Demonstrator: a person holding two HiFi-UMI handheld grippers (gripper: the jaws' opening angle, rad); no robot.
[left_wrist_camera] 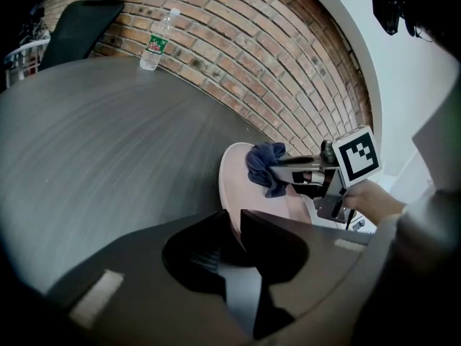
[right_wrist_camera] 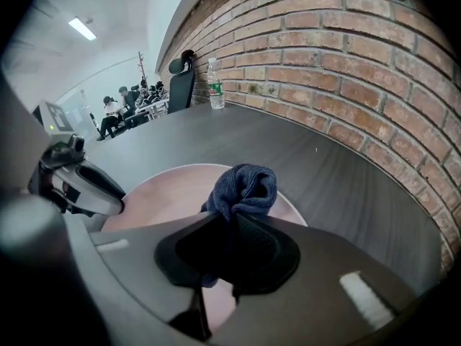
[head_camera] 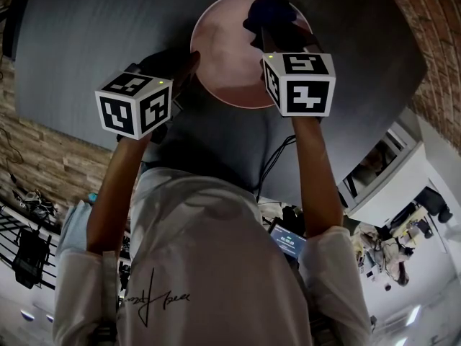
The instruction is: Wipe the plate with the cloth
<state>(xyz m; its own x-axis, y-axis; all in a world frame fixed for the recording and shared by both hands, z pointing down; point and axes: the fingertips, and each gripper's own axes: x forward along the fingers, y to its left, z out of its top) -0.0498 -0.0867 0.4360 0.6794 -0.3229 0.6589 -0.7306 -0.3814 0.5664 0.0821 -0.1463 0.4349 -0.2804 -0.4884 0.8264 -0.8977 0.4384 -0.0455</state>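
A round pink plate (head_camera: 227, 63) lies on the dark grey table (head_camera: 101, 42). My left gripper (head_camera: 184, 69) reaches in from the left, and in the left gripper view it (left_wrist_camera: 236, 226) is shut on the plate's near rim (left_wrist_camera: 232, 186). A crumpled dark blue cloth (head_camera: 270, 11) sits over the far right part of the plate. My right gripper (head_camera: 278, 36) is shut on that cloth; in the right gripper view the cloth (right_wrist_camera: 243, 187) bulges out above the jaws (right_wrist_camera: 230, 223) and rests on the plate (right_wrist_camera: 155, 197). The left gripper view shows the cloth (left_wrist_camera: 263, 166) and the right gripper (left_wrist_camera: 282, 170) from the side.
A water bottle (left_wrist_camera: 158, 42) stands far off on the table by the brick wall (right_wrist_camera: 346, 71); it is also in the right gripper view (right_wrist_camera: 215, 85). A black office chair (right_wrist_camera: 181, 78) stands behind the table. People (right_wrist_camera: 115, 114) sit at desks far back.
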